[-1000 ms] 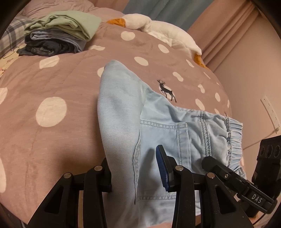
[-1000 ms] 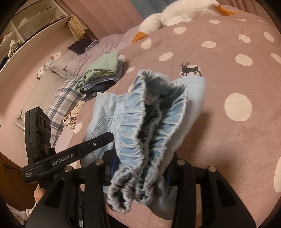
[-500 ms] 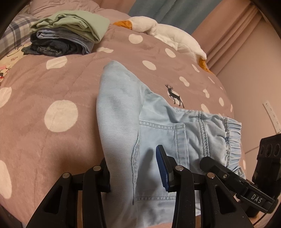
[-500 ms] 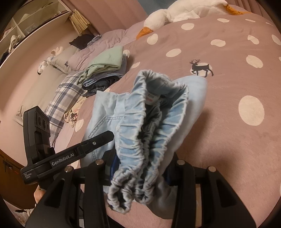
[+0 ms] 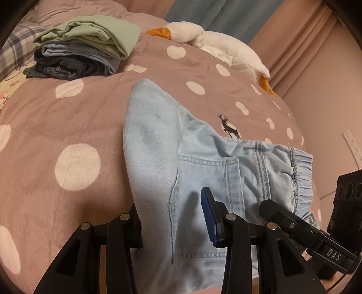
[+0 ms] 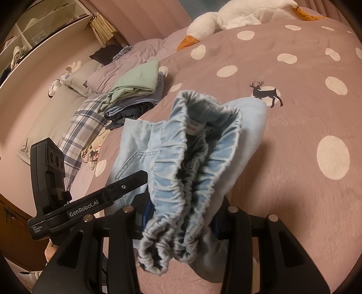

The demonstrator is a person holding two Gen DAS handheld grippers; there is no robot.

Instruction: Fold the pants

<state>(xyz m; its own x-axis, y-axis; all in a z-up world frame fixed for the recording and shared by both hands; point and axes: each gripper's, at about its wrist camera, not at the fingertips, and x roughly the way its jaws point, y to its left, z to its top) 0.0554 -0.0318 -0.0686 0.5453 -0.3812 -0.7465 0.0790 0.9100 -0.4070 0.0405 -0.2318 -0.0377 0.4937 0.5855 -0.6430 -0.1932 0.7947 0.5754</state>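
Light blue denim pants [image 5: 203, 171], folded into a thick bundle, raised a little above the polka-dot bedspread [image 5: 74, 126] and hanging between the two grippers. Seen from the left wrist: back pocket stitching facing up, elastic waistband off to the right of the pants, a rounded fold pointing away toward the far side of the bed. Left gripper [image 5: 174, 224] clamped on the near folded edge of the pants, jaws partway closed with cloth filling the gap, blue pad of one finger showing against the denim. Right gripper [image 6: 181, 214] likewise partway closed, pinching the gathered elastic waistband, whose ruffled layers bulge up and forward between the fingers; a white label just visible inside the waist opening. Printed deer [image 5: 229, 127] on the bedspread just beyond the pants, partly at their far edge. Stack of folded clothes [image 5: 83, 47], green piece on top, well beyond the pants toward the pillows. White plush goose [image 6: 239, 17] farther off than the pants, along the far edge of the bed. Plaid pillow [image 6: 83, 126] beside the stack, left of the pants in the right wrist view.
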